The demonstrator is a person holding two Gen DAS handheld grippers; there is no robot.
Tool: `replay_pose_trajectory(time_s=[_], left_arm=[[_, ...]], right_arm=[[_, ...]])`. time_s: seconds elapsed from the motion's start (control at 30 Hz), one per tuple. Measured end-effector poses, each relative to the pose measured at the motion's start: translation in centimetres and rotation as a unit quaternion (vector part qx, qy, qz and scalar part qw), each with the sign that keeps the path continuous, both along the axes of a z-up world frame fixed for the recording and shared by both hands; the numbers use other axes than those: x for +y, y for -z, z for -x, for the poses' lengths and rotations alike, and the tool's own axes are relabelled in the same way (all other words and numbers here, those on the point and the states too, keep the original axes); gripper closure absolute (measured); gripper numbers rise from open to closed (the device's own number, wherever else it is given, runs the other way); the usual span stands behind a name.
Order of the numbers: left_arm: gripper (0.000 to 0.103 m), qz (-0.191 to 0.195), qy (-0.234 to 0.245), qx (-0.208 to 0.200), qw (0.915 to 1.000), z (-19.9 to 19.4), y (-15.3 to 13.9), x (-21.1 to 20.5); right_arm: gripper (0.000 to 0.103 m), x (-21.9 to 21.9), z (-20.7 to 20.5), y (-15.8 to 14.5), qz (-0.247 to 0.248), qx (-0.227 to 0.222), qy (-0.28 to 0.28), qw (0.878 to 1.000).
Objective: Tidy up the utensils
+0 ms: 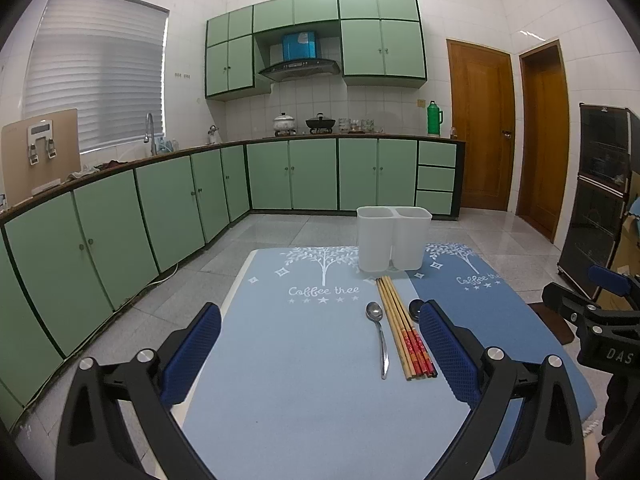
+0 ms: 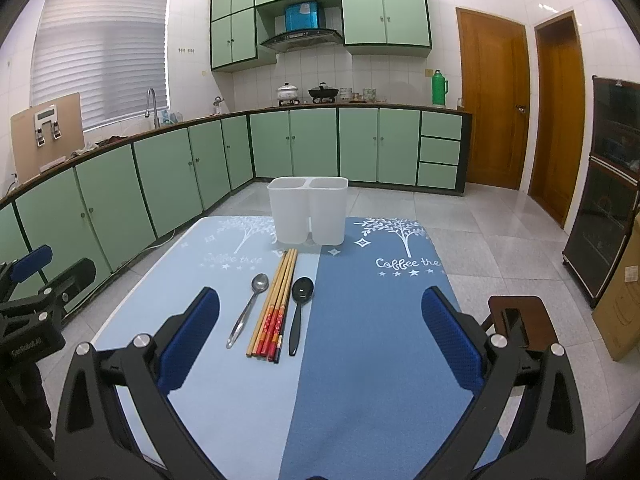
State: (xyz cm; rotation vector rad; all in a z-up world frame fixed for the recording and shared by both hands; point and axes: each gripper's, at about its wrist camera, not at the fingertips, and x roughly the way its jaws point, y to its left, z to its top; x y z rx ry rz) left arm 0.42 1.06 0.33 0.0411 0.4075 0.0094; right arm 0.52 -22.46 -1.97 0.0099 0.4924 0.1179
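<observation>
Two grippers hang above the table, both with fingers spread wide and nothing between them: the left gripper [image 1: 320, 354] and the right gripper [image 2: 320, 340]. Two mats cover the table, one light blue mat [image 2: 208, 380] and one dark blue mat [image 2: 380, 340]. On the light one lie one metal spoon [image 2: 248, 308], a bundle of chopsticks [image 2: 274, 304] too tightly packed to count, and one black spoon [image 2: 299, 312] at the seam. Just beyond stands one white holder with two compartments [image 2: 307, 210], both looking empty.
</observation>
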Motion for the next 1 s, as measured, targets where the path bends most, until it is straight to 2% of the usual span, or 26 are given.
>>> replay_pose_trajectory(time_s=[0.3,0.47,0.67,1.0], left_arm=[[0.006,0.001,-0.003,0.009,1.0000,-0.8,0.8,0.0],[0.006,0.002,-0.009,0.022,0.9997,-2.7,1.5,0.6],[0.006,0.005,-0.017,0.057,0.9982,-7.1,3.6,1.4],[0.006,0.021,-0.025,0.142,0.9893,-14.9,8.4,2.3]], right_arm=[[0.005,-0.1,-0.8,0.5,0.002,0.008,0.003,1.000],[0.005,-0.2,-2.5,1.1,0.002,0.016,0.004,1.000],[0.005,0.1,-6.9,3.3,0.007,0.045,0.010,0.999],[0.007,1.7,-16.8,9.5,-0.014,0.152,-0.005,0.988]])
